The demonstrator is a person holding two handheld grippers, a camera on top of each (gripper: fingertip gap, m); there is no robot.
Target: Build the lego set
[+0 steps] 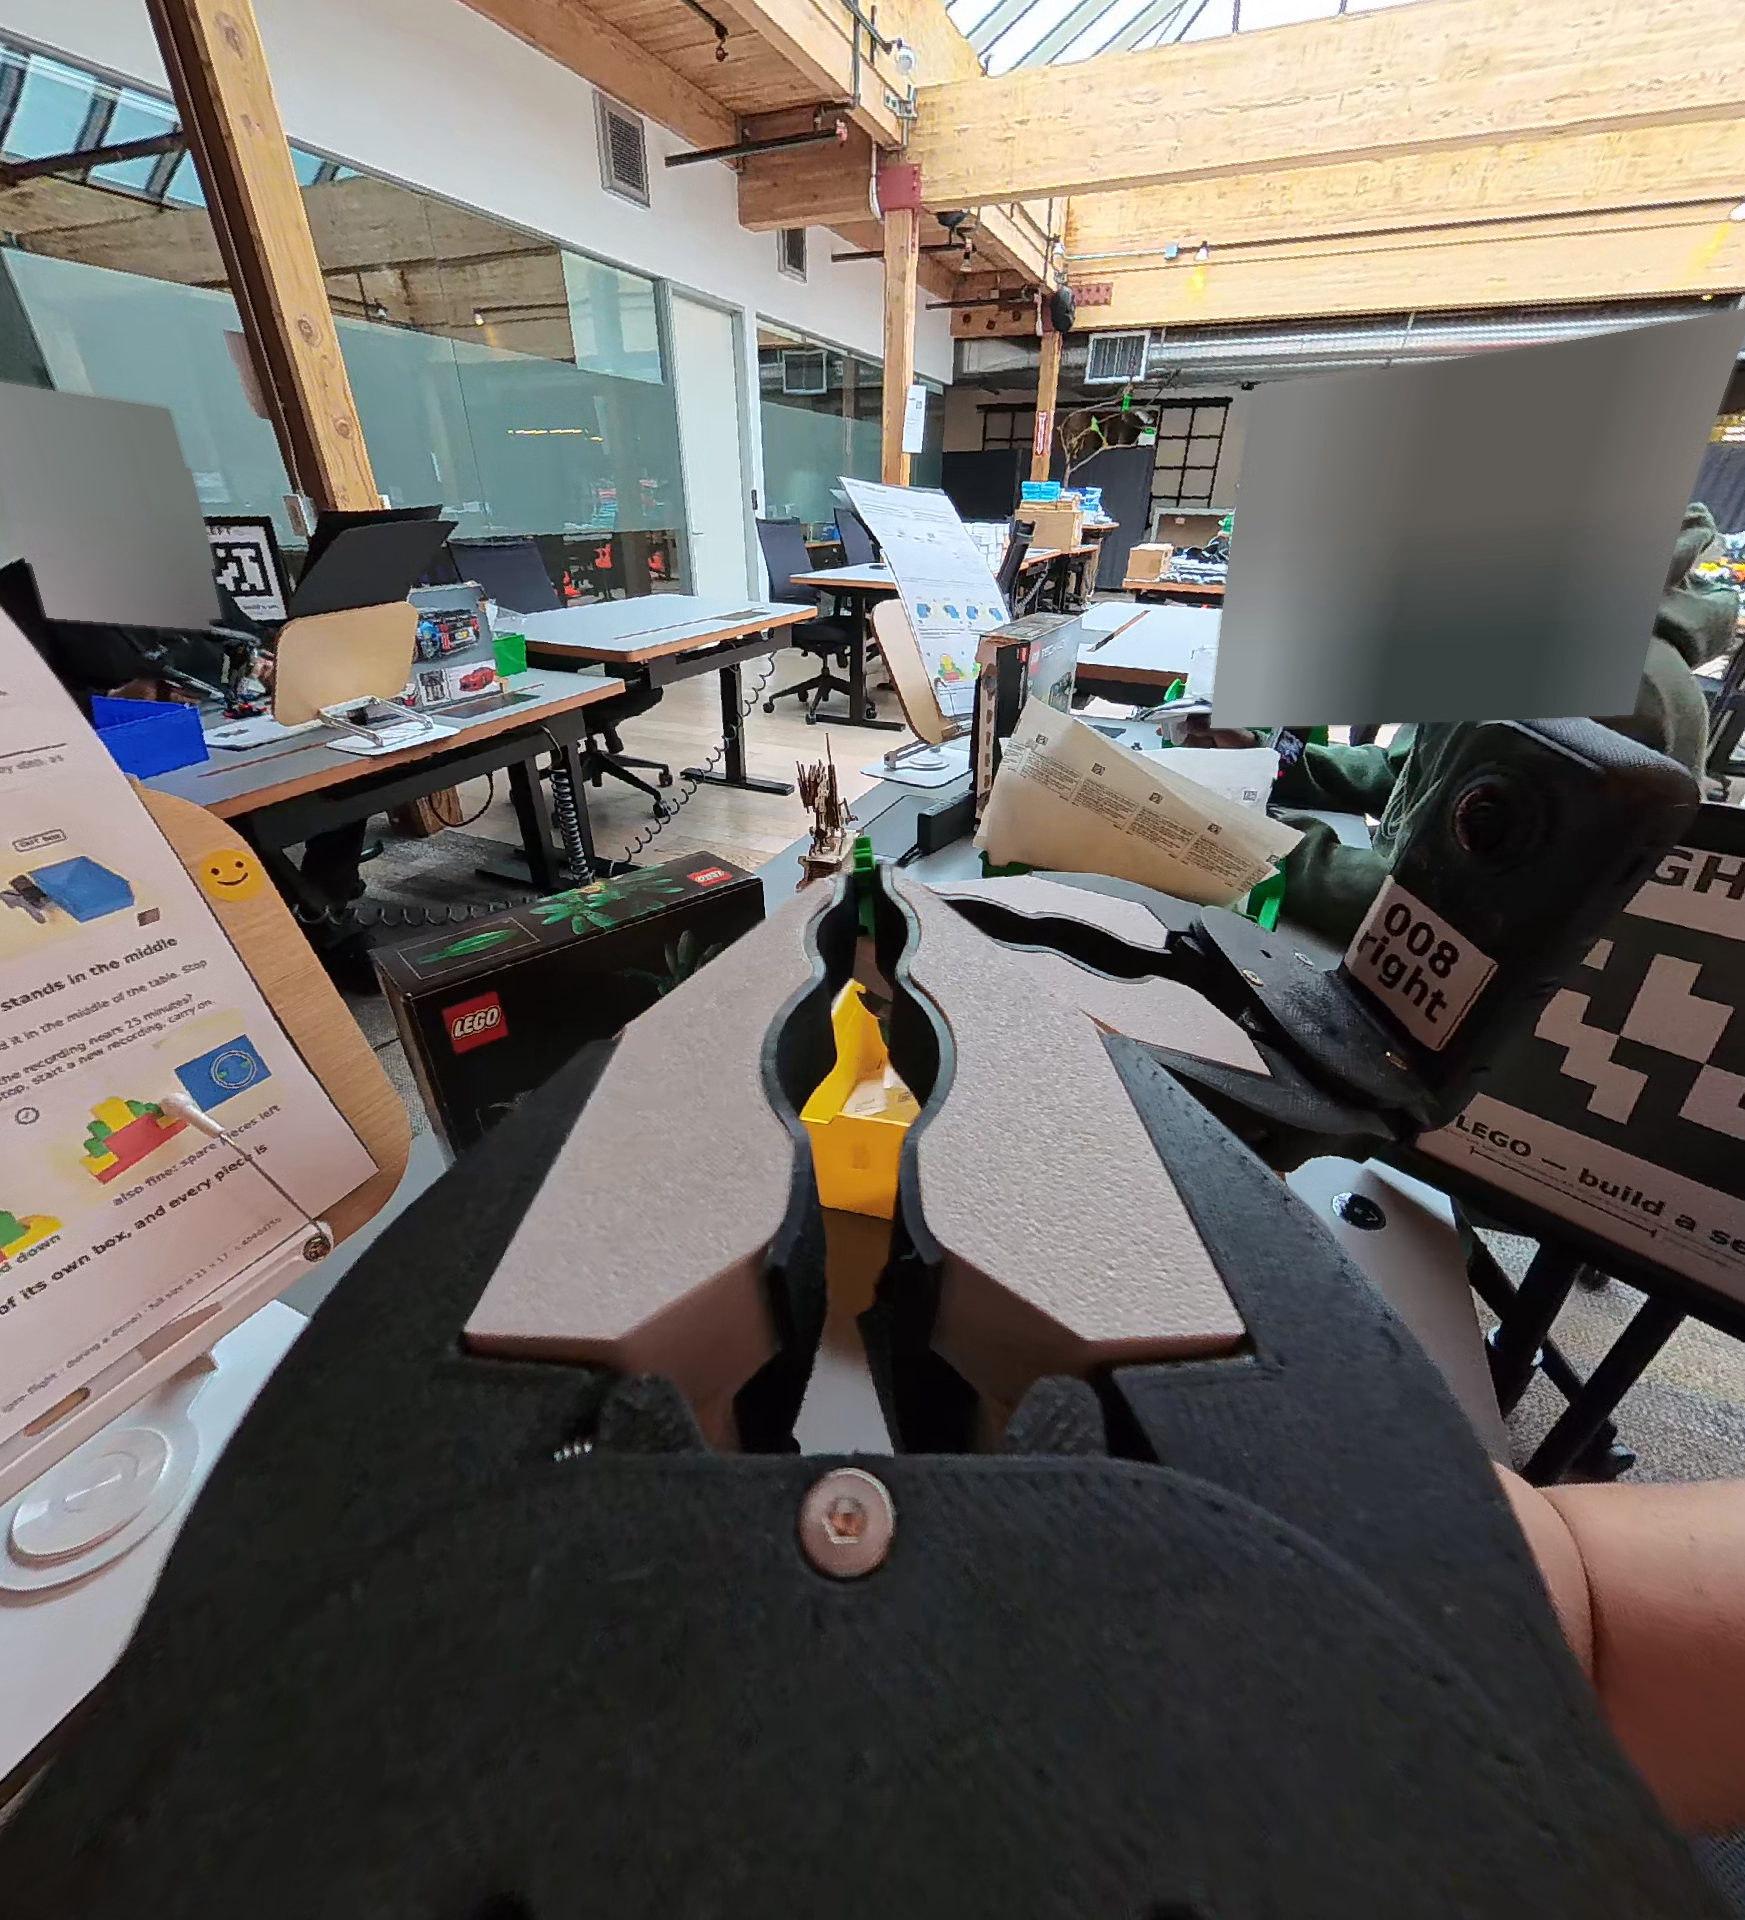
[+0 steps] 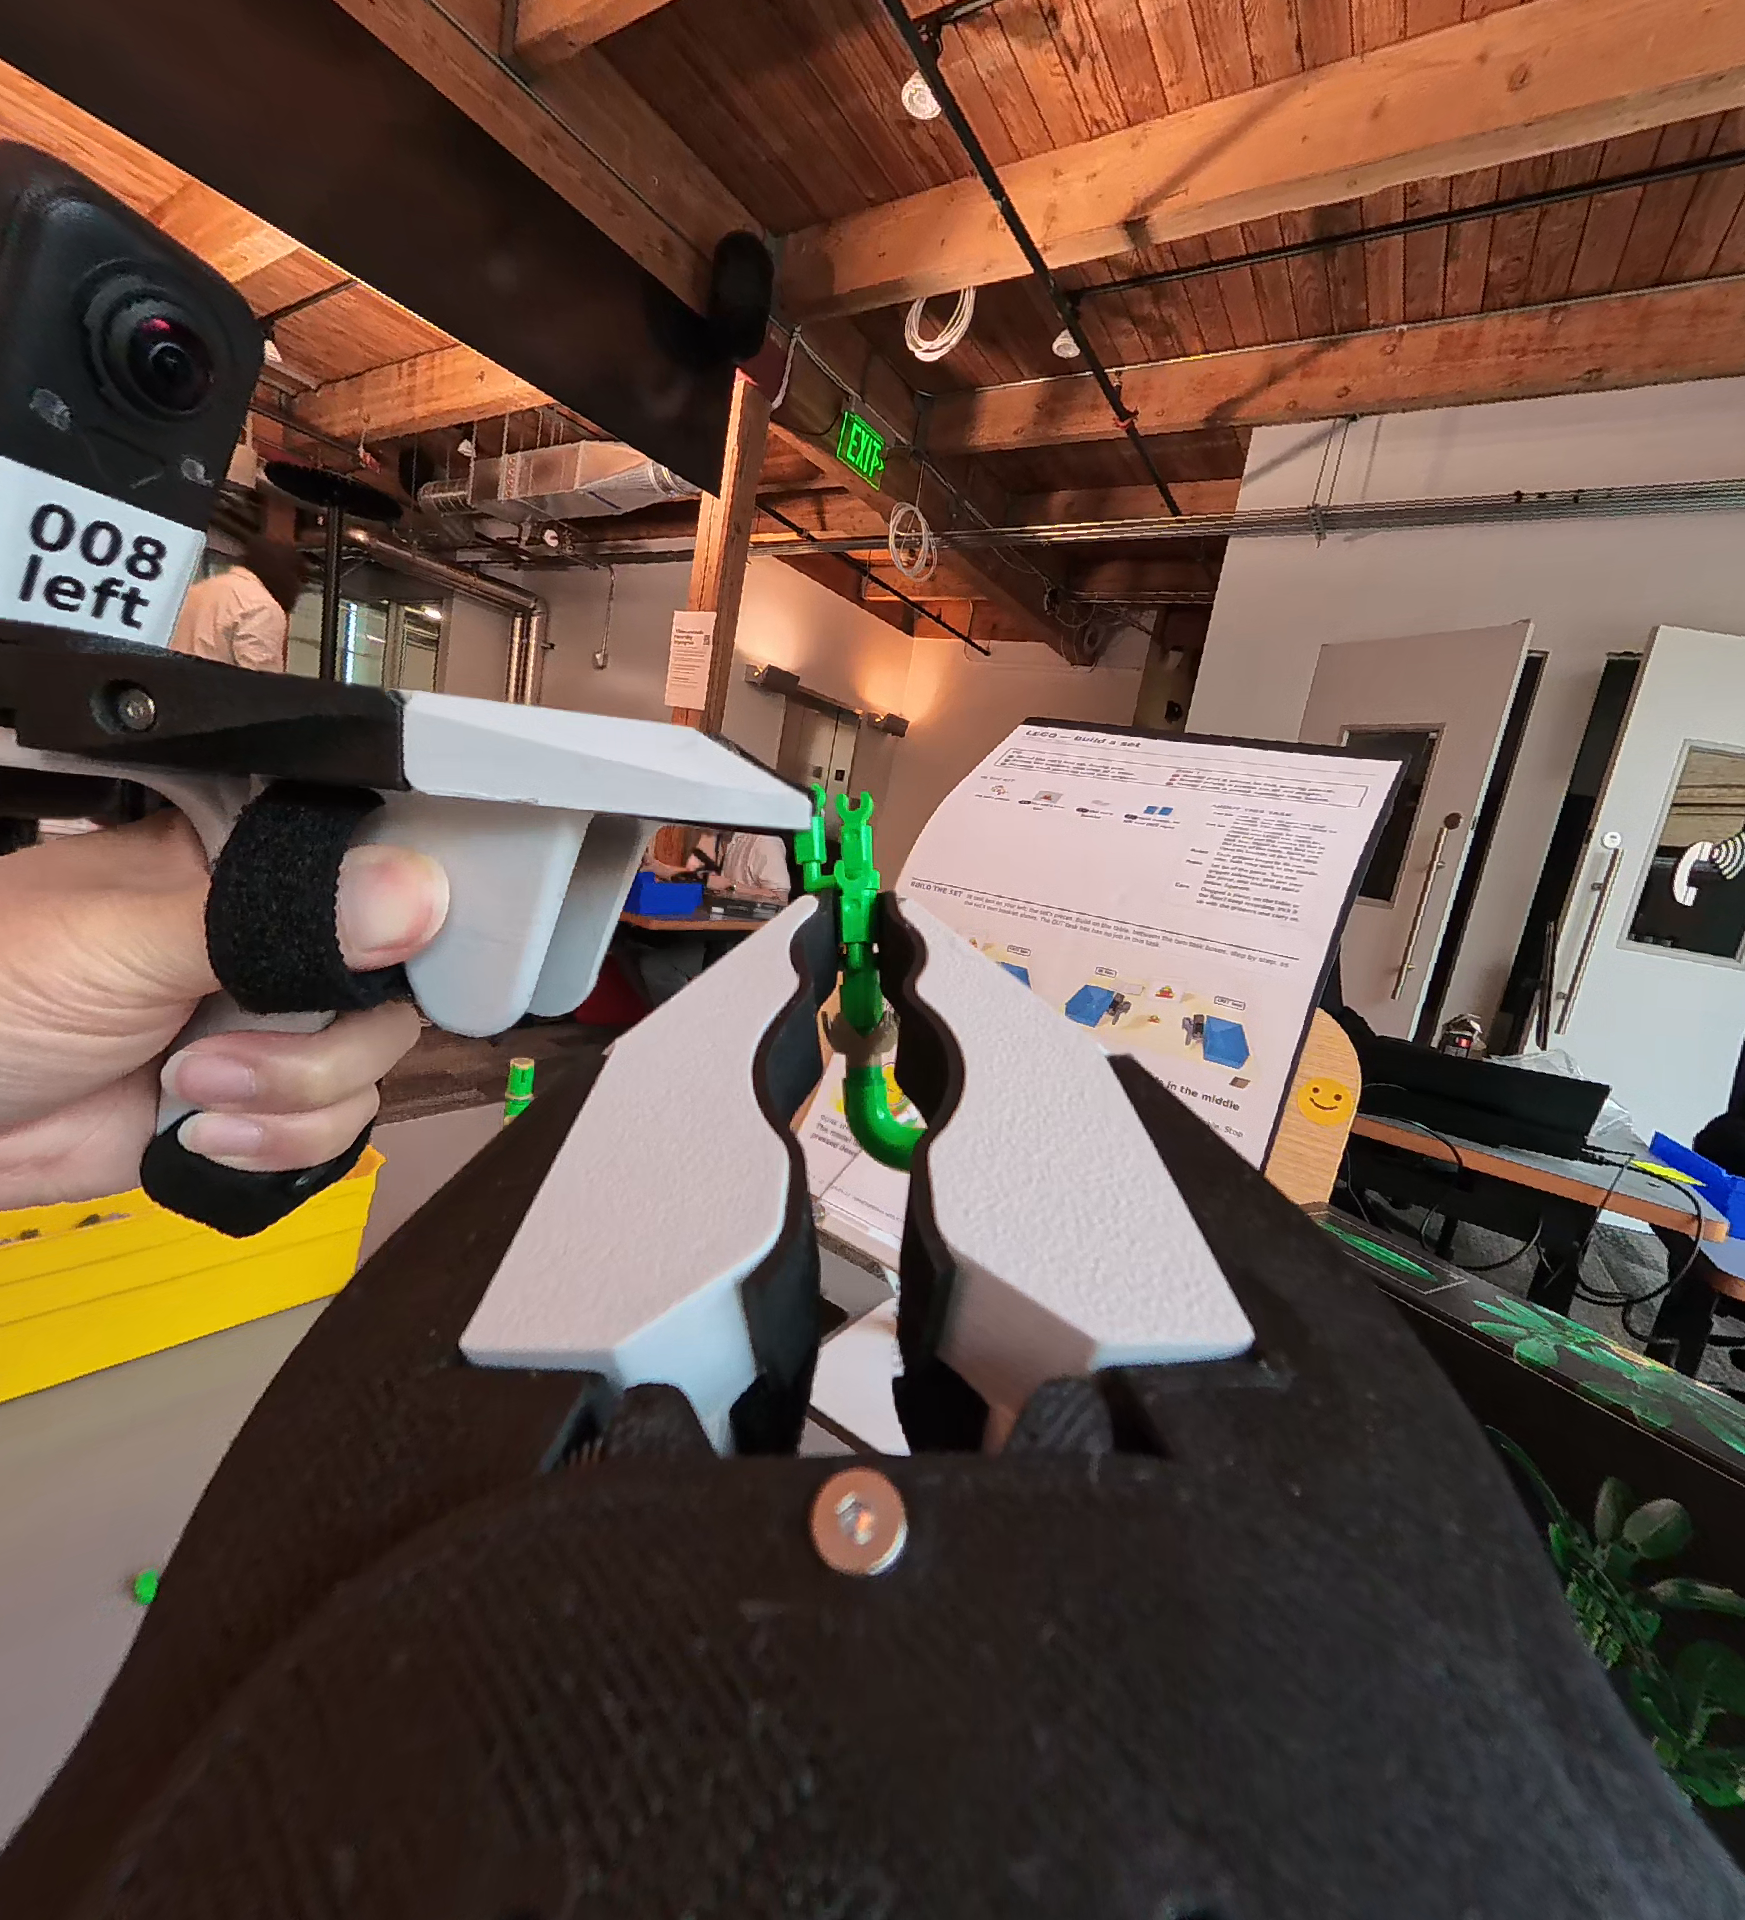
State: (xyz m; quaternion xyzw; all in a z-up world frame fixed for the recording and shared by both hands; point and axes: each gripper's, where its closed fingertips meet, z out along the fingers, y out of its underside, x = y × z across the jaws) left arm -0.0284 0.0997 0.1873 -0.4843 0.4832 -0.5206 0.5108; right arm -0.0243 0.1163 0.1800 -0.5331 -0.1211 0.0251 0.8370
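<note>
Item: green lego stem assembly (image 2: 852, 914), held aloft between our two grippers.

Our right gripper (image 2: 855, 909) has its jaws drawn nearly together, clamping the stem near its upper joint; the curved lower end hangs in the hollow between the fingers and two small clip-ended branches rise above the tips. Our left gripper (image 1: 866, 883) also has its jaws almost closed at the tips, with a sliver of green piece (image 1: 863, 899) between them, though we cannot tell whether it grips firmly. In the right wrist view its white finger tip touches the left branch. Also present: yellow bin (image 2: 120, 1288) on the table (image 2: 68, 1558), black lego box (image 1: 567, 966), instruction sheet (image 2: 1138, 914) on a stand.
</note>
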